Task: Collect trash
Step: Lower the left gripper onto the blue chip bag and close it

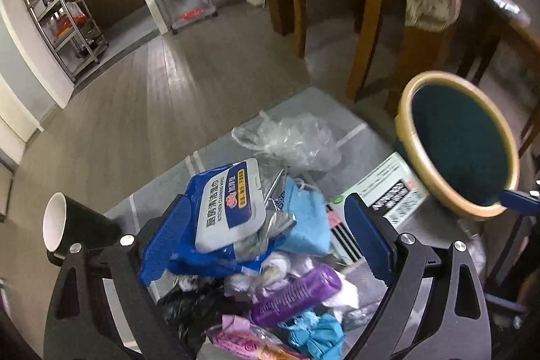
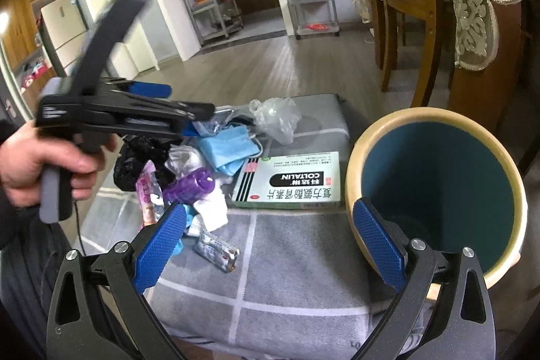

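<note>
Spanning the trash pile, the left tongs (image 1: 270, 235) stand wide open over a blue wipes packet (image 1: 219, 218), whose edge meets the left pad; whether it is gripped cannot be told. Right tongs (image 2: 270, 245) are wide open too, one blue pad set against the rim of the bin (image 2: 435, 191), holding nothing. Left of the bin on the grey checked cloth (image 2: 303, 262) lie a medicine box (image 2: 290, 181), blue mask (image 2: 226, 150), purple bottle (image 2: 192, 188) and clear bag (image 2: 276, 117).
</note>
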`<state>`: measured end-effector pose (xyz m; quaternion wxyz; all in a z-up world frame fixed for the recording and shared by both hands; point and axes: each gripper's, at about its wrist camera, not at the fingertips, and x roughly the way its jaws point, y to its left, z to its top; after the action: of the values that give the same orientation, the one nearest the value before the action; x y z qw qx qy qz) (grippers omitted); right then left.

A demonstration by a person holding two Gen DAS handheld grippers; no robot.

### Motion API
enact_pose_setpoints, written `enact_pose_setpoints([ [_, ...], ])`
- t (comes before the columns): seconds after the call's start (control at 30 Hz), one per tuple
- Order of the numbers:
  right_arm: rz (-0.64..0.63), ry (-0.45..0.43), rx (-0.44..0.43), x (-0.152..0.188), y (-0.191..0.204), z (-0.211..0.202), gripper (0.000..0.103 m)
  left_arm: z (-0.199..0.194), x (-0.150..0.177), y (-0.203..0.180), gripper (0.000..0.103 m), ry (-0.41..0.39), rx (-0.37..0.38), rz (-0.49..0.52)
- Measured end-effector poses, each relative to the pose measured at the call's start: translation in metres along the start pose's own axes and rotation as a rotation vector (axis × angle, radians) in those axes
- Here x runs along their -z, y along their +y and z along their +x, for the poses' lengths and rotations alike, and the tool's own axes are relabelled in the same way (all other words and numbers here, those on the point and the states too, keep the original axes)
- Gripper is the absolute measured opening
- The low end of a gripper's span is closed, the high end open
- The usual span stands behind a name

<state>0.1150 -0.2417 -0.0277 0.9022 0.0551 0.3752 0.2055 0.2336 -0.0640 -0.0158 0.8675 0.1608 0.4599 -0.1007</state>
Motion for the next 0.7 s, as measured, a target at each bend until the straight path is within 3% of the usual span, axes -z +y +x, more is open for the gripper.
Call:
enact_pose_setpoints([
  [0.23, 0.028, -0.007, -0.002, -0.001, -0.005, 0.000, 0.098, 0.039, -0.020, -0.009, 0.083, 0.122, -0.107, 0.024],
  [0.33, 0.034, -0.011, -0.005, -0.002, -0.006, 0.001, 0.098, 0.051, -0.020, -0.010, 0.070, 0.170, -0.119, 0.022],
  [0.37, 0.037, -0.011, -0.006, -0.003, -0.007, 0.001, 0.098, 0.055, -0.019, -0.009, 0.058, 0.183, -0.118, 0.019],
  [0.5, 0.045, -0.005, -0.010, -0.004, -0.008, 0.003, 0.098, 0.052, -0.016, 0.001, 0.038, 0.173, -0.102, -0.029],
  [0.7, 0.039, 0.010, -0.028, -0.013, -0.006, 0.016, 0.098, 0.042, -0.009, 0.019, 0.029, 0.151, -0.054, -0.092],
])
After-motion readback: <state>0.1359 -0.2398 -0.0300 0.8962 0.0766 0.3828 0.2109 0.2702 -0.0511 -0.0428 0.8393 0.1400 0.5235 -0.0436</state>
